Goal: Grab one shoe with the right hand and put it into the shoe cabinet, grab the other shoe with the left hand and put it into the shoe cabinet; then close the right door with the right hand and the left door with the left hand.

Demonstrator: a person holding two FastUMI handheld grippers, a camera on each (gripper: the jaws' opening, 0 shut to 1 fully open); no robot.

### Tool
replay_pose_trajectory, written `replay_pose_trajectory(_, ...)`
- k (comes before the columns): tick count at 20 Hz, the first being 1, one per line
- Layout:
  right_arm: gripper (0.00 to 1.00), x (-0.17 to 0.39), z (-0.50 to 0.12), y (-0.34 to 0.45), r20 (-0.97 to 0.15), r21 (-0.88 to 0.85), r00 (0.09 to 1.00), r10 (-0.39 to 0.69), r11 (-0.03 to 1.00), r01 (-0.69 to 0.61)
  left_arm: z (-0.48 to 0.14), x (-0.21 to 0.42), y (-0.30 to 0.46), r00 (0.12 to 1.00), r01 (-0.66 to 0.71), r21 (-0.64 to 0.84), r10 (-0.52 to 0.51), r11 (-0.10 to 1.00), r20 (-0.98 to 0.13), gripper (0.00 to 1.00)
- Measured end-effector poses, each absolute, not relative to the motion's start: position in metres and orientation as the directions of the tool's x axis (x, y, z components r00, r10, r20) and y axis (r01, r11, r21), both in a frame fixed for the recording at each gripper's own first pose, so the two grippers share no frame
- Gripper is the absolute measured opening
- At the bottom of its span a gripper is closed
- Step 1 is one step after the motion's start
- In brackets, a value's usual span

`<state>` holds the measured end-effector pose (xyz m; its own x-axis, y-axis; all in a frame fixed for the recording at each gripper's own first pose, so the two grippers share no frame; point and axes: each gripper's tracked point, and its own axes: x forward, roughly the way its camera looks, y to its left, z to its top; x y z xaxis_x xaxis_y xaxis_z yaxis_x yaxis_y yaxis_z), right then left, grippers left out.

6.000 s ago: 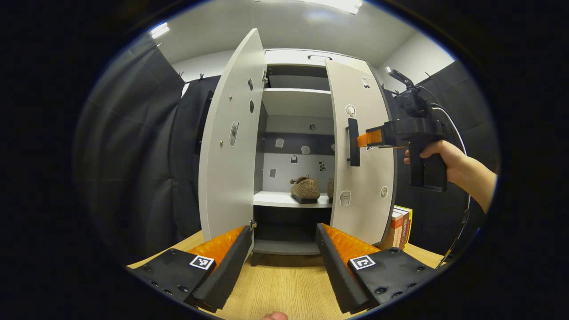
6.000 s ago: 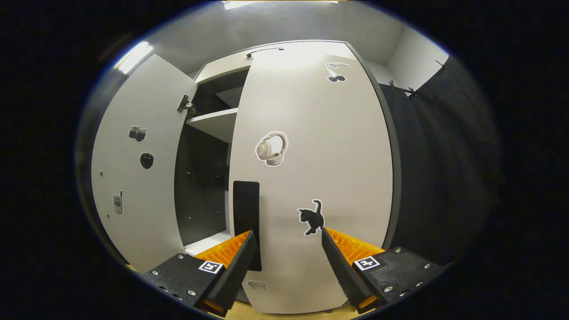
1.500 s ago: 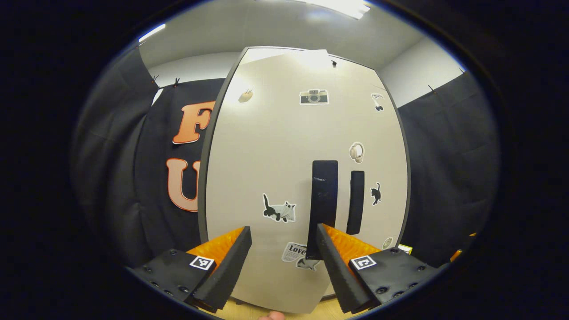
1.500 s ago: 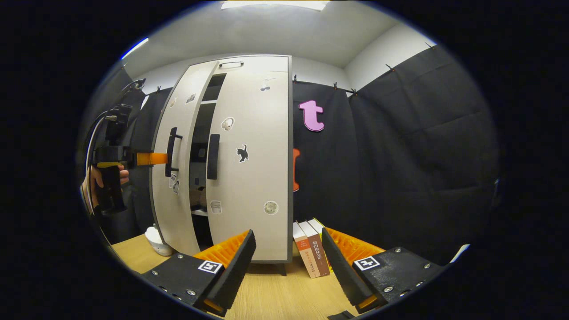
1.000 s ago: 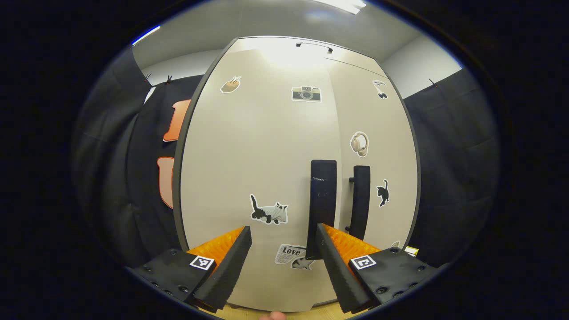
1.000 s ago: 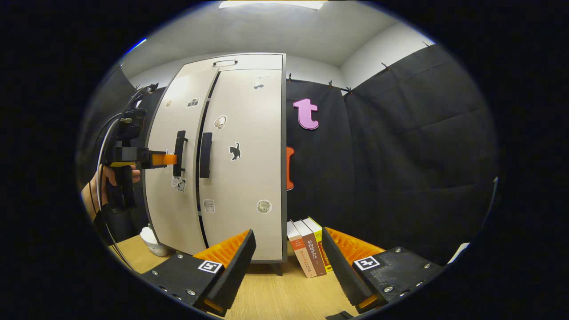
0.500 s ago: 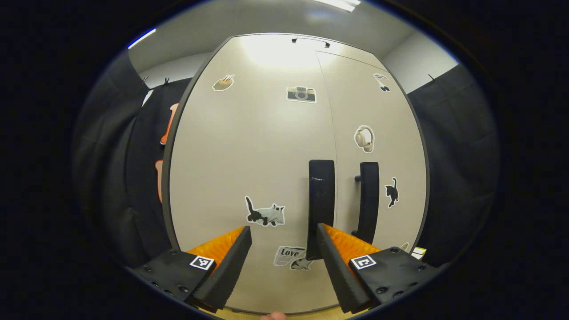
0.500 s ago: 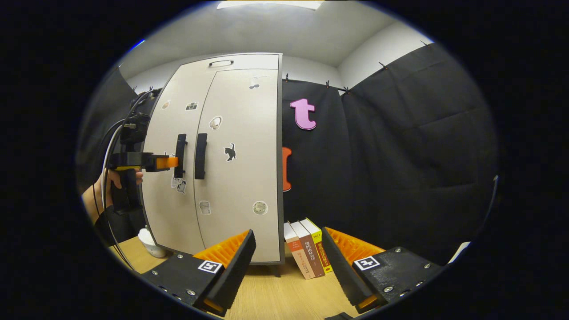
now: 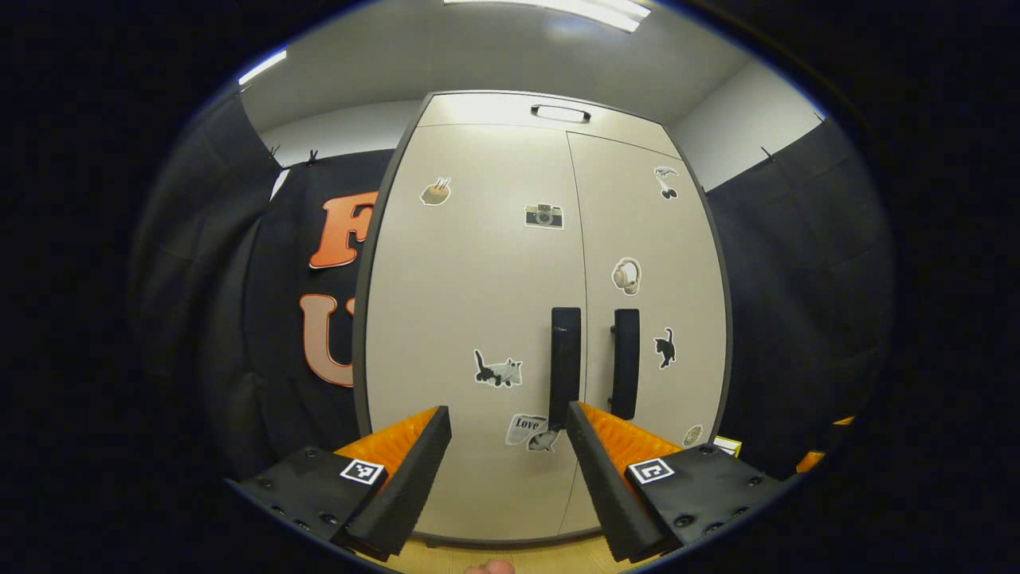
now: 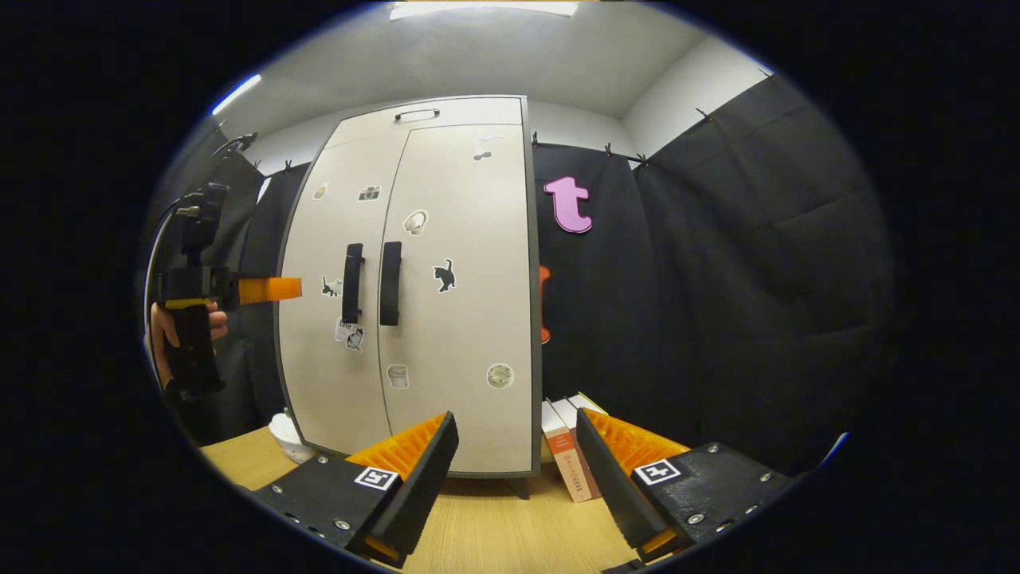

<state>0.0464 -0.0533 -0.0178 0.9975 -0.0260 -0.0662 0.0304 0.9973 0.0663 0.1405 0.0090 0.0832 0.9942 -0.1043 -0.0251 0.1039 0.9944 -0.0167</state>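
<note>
Left gripper view faces the tall pale-grey two-door shoe cabinet [image 9: 550,335], both doors now flush; a second and a half ago the left door [image 9: 470,319] stood ajar. Its black bar handle [image 9: 565,367], then beside the left gripper [image 9: 506,454], now sits apart from the backed-off, spread, empty fingers. In the right gripper view the right door [image 10: 462,295] is shut too, and the right gripper [image 10: 514,466] hangs open, well back. The shoes, judging by this, are hidden inside; the task looks complete.
</note>
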Motion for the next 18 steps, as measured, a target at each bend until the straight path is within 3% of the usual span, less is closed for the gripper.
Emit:
replay_pose_trajectory(1,0.92,0.047,-0.017,-0.05,-0.064,0.067,0.998,-0.016,0.998,0.021,0.077,0.129,0.014,0.995,0.095,-0.017,-0.095,0.995,-0.031,0.96)
replay_pose_trajectory(7,0.92,0.044,-0.018,-0.037,-0.064,0.059,0.998,0.014,0.998,-0.01,0.051,0.074,0.027,0.996,0.082,-0.084,-0.085,0.993,-0.03,0.96)
replay_pose_trajectory(18,0.92,0.022,-0.029,-0.038,-0.068,0.026,0.997,0.02,0.999,-0.018,0.02,0.009,0.035,0.999,0.034,-0.051,-0.036,0.998,-0.033,0.96)
